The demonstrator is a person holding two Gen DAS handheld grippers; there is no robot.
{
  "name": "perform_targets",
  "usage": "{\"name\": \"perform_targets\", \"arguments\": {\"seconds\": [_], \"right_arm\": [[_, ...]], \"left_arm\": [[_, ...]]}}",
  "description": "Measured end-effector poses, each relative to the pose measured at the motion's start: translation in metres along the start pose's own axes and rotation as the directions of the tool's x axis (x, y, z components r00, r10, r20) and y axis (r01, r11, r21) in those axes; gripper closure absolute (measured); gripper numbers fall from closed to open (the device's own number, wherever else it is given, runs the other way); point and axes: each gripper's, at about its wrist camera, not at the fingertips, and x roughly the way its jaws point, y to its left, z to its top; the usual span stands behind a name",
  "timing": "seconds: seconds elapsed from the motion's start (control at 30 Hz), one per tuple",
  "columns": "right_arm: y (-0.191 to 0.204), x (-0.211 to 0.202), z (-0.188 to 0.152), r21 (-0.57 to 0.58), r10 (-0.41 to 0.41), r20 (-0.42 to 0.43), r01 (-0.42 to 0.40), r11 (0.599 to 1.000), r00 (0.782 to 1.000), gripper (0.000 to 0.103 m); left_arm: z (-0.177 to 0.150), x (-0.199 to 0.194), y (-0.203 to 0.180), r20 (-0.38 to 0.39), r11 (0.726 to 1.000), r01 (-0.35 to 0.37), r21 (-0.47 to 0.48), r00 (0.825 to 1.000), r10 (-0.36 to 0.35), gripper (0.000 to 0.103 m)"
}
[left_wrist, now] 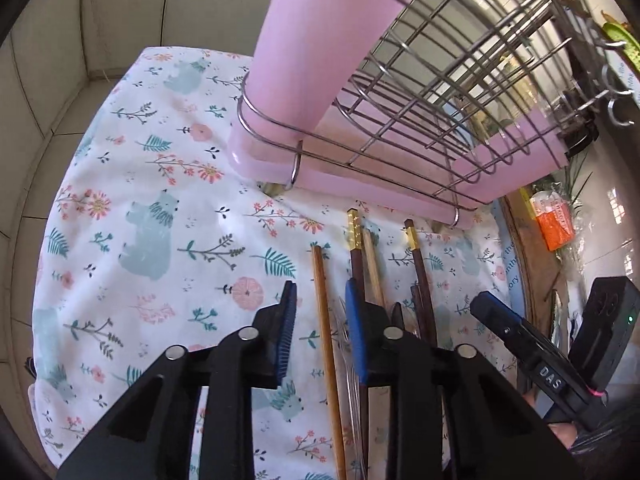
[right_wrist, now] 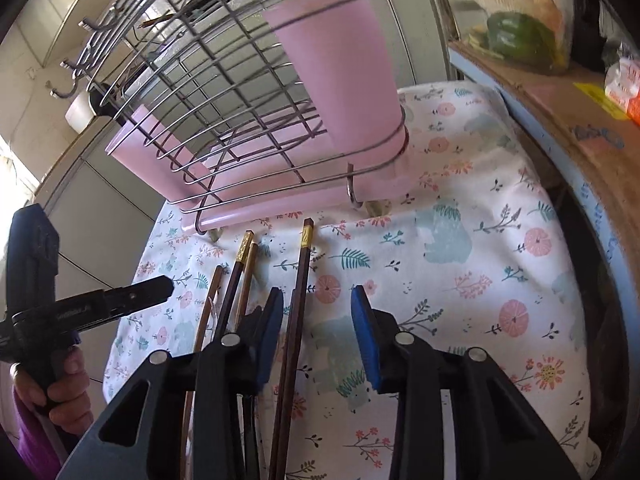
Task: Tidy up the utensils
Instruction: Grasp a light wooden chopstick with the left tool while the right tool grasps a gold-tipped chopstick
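Several chopsticks lie side by side on a floral cloth, ends pointing at the rack. In the left wrist view a light wooden chopstick lies between the blue pads of my open left gripper; dark gold-tipped chopsticks lie right of it. In the right wrist view my open right gripper straddles a dark chopstick pair; other chopsticks lie left of it. A pink utensil cup stands in the wire dish rack; it also shows in the right wrist view.
The rack sits on a pink drip tray at the cloth's far edge. A wooden board with an orange packet lies right. A bag with green vegetables sits on a ledge. Tiled wall lies behind.
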Motion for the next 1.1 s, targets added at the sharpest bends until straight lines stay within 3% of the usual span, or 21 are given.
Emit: {"name": "perform_targets", "arguments": {"seconds": [0.13,0.37,0.43,0.67,0.87,0.93,1.0,1.1], "right_arm": [[-0.004,0.002,0.003,0.018,0.024,-0.024,-0.024,1.000,0.999,0.069],[-0.007,0.009,0.011,0.023,0.030,-0.051,-0.029,0.999,0.998,0.069],[-0.006,0.013,0.013,0.026,0.034,-0.065,-0.033,0.999,0.997,0.069],[0.008,0.036,0.030,0.007,0.020,-0.120,-0.020,1.000,0.993,0.069],[0.023,0.065,0.041,-0.042,-0.066,-0.166,0.060,0.997,0.984,0.070],[0.024,0.077,0.043,-0.049,-0.093,-0.185,0.085,0.995,0.978,0.073],[0.024,0.086,0.042,-0.056,-0.115,-0.197,0.106,0.993,0.974,0.089],[0.024,0.086,0.042,-0.059,-0.121,-0.188,0.112,0.992,0.975,0.097]], "left_arm": [[0.013,0.022,-0.009,-0.064,1.000,-0.020,0.010,0.998,0.020,0.082],[0.018,0.058,-0.018,-0.129,0.993,-0.115,0.040,0.984,0.119,0.083],[0.019,0.060,-0.018,-0.119,0.991,-0.129,0.040,0.984,0.133,0.096],[0.022,0.041,-0.002,-0.103,0.998,-0.052,-0.032,0.993,0.049,0.097],[0.025,0.011,0.007,-0.060,0.999,-0.011,-0.034,0.998,0.009,0.097],[0.027,0.003,0.006,-0.042,1.000,-0.004,-0.023,0.999,0.003,0.097],[0.028,-0.004,0.006,-0.030,1.000,-0.003,-0.009,1.000,0.003,0.097],[0.028,-0.010,0.005,-0.020,1.000,-0.001,0.011,1.000,0.001,0.097]]}}
